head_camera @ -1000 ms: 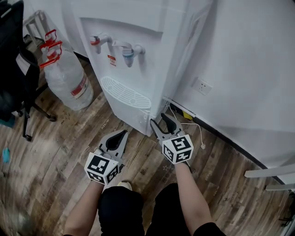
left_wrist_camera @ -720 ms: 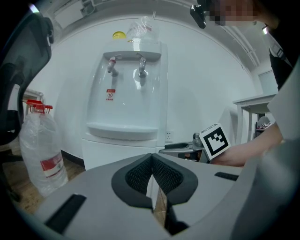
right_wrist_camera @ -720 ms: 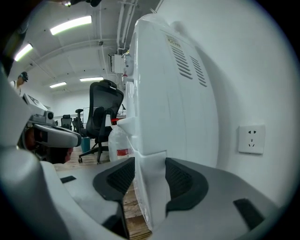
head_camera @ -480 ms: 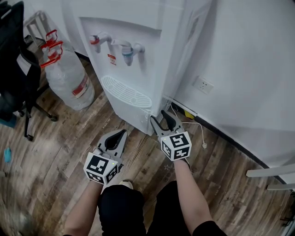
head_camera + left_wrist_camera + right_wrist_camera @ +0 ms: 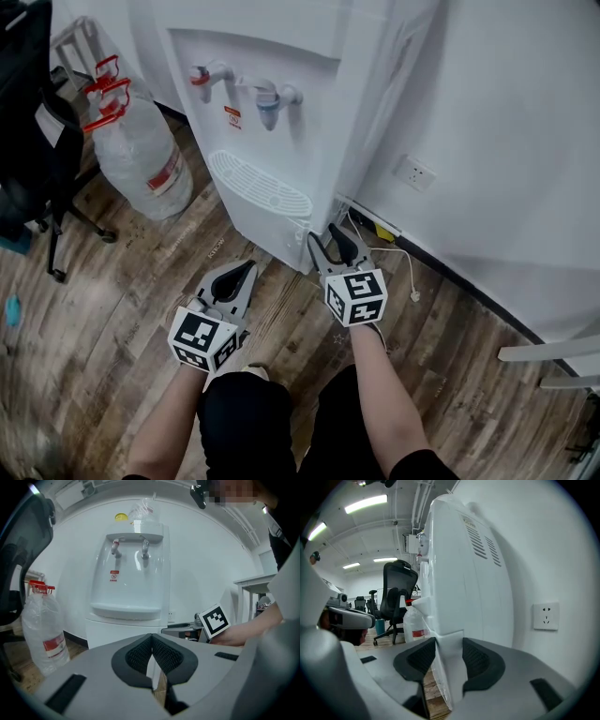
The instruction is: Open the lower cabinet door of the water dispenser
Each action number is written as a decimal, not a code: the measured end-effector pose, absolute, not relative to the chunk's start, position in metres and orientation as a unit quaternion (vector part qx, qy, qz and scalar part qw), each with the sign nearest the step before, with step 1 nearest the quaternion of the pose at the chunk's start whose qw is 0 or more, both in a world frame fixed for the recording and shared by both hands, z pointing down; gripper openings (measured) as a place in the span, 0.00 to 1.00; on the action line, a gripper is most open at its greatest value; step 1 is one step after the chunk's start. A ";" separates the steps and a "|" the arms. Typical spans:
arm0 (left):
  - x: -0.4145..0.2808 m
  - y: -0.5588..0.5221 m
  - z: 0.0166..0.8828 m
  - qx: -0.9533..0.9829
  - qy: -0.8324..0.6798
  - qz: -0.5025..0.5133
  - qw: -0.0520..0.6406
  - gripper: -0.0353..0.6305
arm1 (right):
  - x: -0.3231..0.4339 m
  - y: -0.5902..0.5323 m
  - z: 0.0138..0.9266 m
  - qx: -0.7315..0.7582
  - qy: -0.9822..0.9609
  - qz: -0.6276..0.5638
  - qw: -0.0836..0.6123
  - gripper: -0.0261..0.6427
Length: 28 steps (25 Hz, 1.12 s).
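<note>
The white water dispenser [image 5: 272, 112] stands against the wall, with a red and a blue tap over a drip tray. Its lower cabinet door [image 5: 270, 236] is below the tray, seen head-on in the left gripper view as the door [image 5: 117, 632]. My right gripper [image 5: 326, 240] is at the dispenser's bottom right front corner. In the right gripper view the right gripper [image 5: 449, 649] has both pads against the door's white edge [image 5: 446, 672]. My left gripper [image 5: 249, 269] hovers over the floor in front of the door, and the left gripper [image 5: 152, 643] is shut with nothing in it.
A large water bottle [image 5: 141, 159] with red handles stands left of the dispenser, with a black office chair [image 5: 37, 141] beyond it. A wall socket [image 5: 412, 173], a white cable [image 5: 401, 258] and a power strip [image 5: 380, 232] are to the right. White furniture legs [image 5: 553, 352] are at far right.
</note>
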<state>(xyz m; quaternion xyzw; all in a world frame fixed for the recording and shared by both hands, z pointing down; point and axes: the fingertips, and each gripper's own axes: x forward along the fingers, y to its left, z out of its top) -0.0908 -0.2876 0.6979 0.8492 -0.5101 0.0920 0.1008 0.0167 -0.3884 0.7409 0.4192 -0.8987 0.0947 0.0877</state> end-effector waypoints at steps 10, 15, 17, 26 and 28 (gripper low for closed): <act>-0.090 -0.285 0.697 0.849 -0.511 0.094 0.100 0.07 | 0.016 -0.386 0.740 0.422 -0.897 0.096 0.093 0.32; -0.088 -0.283 0.696 0.849 -0.511 0.094 0.097 0.07 | 0.012 -0.378 0.741 0.414 -0.901 0.094 0.092 0.32; -0.087 -0.283 0.694 0.849 -0.511 0.093 0.096 0.07 | 0.011 -0.375 0.741 0.412 -0.902 0.093 0.091 0.32; -0.086 -0.278 0.692 0.847 -0.514 0.093 0.097 0.07 | 0.004 -0.360 0.741 0.397 -0.908 0.089 0.099 0.32; -0.085 -0.278 0.692 0.847 -0.513 0.094 0.097 0.07 | 0.002 -0.357 0.742 0.393 -0.910 0.089 0.101 0.31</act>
